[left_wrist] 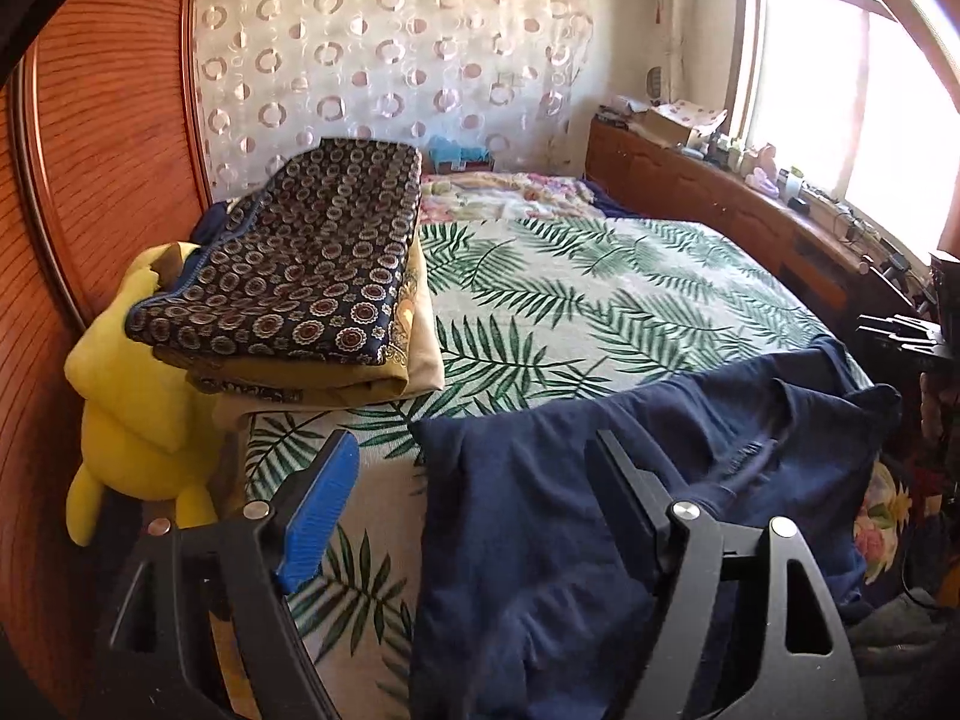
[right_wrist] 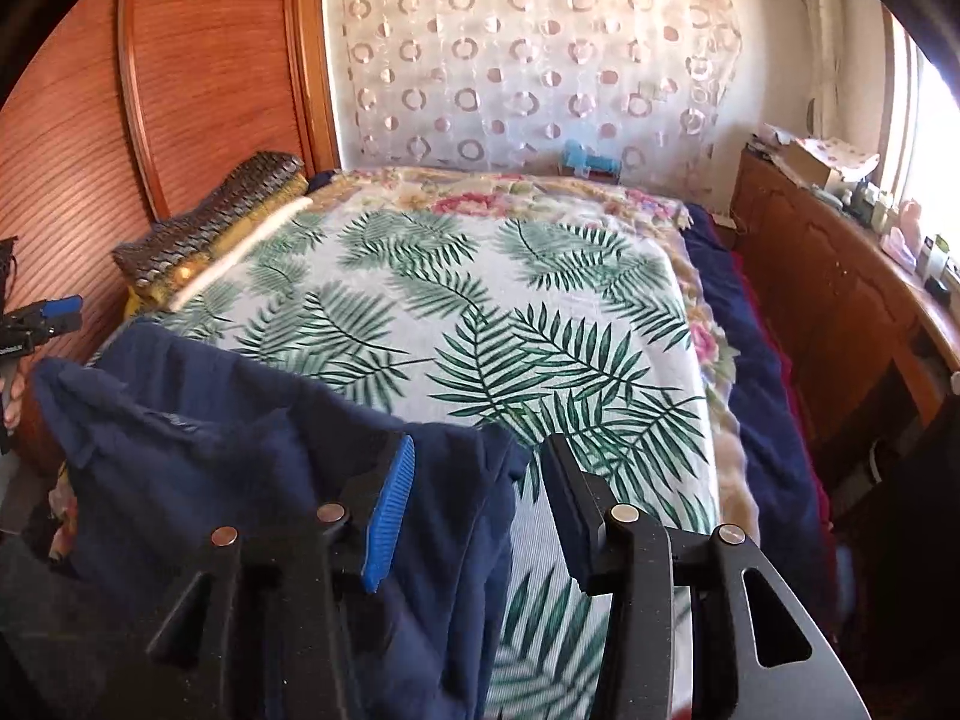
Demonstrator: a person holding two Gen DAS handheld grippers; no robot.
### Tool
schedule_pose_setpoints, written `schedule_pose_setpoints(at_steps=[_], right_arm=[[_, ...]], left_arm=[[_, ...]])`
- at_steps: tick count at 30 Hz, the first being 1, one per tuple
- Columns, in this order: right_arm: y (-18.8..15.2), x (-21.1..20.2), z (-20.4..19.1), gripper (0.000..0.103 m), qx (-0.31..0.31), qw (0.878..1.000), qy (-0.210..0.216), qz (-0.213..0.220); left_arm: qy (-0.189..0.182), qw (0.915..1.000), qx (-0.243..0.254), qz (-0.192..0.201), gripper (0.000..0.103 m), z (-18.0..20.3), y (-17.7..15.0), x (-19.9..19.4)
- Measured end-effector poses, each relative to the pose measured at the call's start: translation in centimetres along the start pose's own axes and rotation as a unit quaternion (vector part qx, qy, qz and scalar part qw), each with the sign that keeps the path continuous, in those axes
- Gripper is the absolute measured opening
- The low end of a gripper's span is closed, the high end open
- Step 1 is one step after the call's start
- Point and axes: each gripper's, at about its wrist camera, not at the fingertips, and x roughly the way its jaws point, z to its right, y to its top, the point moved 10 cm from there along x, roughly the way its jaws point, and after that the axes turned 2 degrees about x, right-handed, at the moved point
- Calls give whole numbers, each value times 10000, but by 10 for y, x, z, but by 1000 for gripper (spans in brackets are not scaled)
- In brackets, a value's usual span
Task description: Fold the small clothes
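wardrobe (left_wrist: 114, 138): wood, ribbed doors, far left of both views, runs along the bed's left side.
plush (left_wrist: 129, 420): yellow, wedged between wardrobe and bed edge, under the overhanging stack.
stack (left_wrist: 300, 276): folded clothes at the bed's left edge; dark circle-print piece on top, mustard and cream layers below.
left gripper (left_wrist: 474, 480): fingers wide apart, nothing pinched. Blue pad (left_wrist: 318, 516) sits over bare bedspread; the black finger on the other side is over the garment, contact unclear.
garment (left_wrist: 630, 480): navy, lying rumpled on the near end of the bed, near part dropping off the front edge. In the left view it fills the lower right; in the right view the lower left.
bedspread (right_wrist: 480, 300): white with green fern print, flat, covers most of the bed; floral blanket shows at the head and right edge.
right gripper (right_wrist: 474, 468): fingers partly open, no grip. Blue pad is over the garment's right edge; the black finger is over bedspread, clear of the cloth.
curtain (right_wrist: 540, 60): sheer, ring pattern, behind the bed's head.
cabinet (right_wrist: 840, 276): low, wood, right of bed, top cluttered with small items.
window (left_wrist: 852, 90): bright, above cabinet.
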Motion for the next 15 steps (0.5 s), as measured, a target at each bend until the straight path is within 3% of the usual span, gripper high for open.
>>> schedule_pose_setpoints(at_steps=[7, 15], right_arm=[[-3, 47, 7, 51, 219, 9987, 105, -438], [-8, 63, 13, 52, 461, 9966, 260, -630]], left_arm=[[2, 9995, -49, -303, 78, -12, 5, 31], [-149, 9993, -87, -330, 78, -28, 19, 28]])
